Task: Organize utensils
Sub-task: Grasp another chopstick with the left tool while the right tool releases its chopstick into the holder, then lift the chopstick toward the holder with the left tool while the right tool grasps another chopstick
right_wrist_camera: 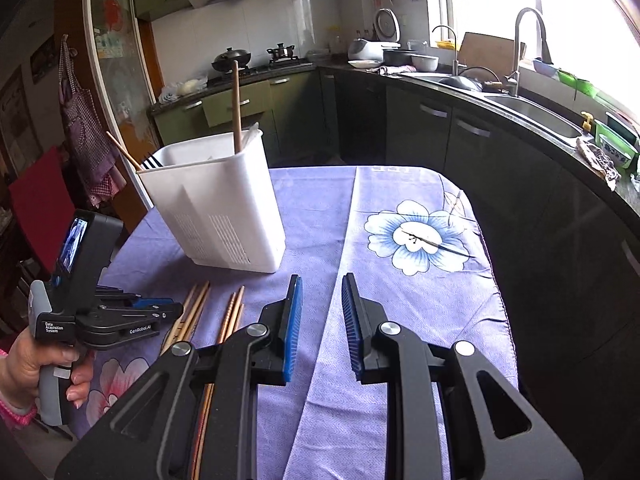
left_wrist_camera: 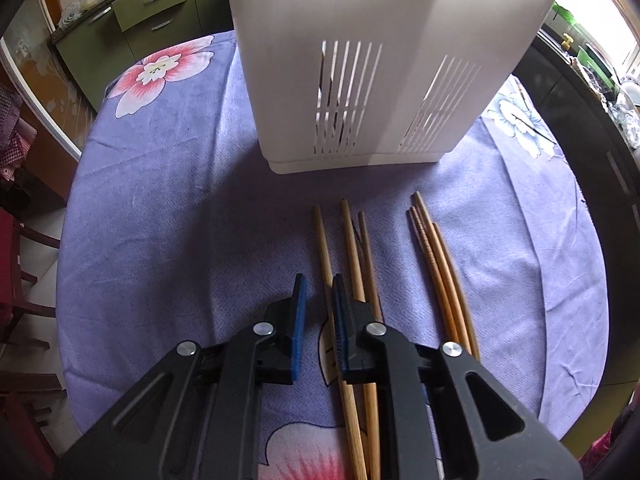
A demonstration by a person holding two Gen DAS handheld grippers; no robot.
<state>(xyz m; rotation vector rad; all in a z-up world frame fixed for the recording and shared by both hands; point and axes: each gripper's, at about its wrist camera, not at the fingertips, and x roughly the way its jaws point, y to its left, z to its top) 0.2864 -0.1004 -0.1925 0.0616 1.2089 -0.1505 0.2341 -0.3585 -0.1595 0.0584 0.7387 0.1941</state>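
A white slotted utensil holder (left_wrist_camera: 372, 64) stands on the purple floral tablecloth (left_wrist_camera: 168, 208); in the right wrist view the holder (right_wrist_camera: 216, 212) has a wooden handle, a chopstick and a fork sticking out. Several wooden chopsticks (left_wrist_camera: 352, 248) lie in two groups before it, and they show at the left of the right wrist view (right_wrist_camera: 196, 312). My left gripper (left_wrist_camera: 319, 286) is open, low over the left group, with the leftmost chopstick (left_wrist_camera: 323, 240) between its jaws. It also shows in the right wrist view (right_wrist_camera: 160, 307). My right gripper (right_wrist_camera: 322, 286) is open and empty above the cloth.
The table's far and right edges drop off toward dark kitchen cabinets (right_wrist_camera: 460, 140). A sink with a tap (right_wrist_camera: 524, 60) and a counter with bowls run along the right. A red chair (right_wrist_camera: 40, 200) stands at the left.
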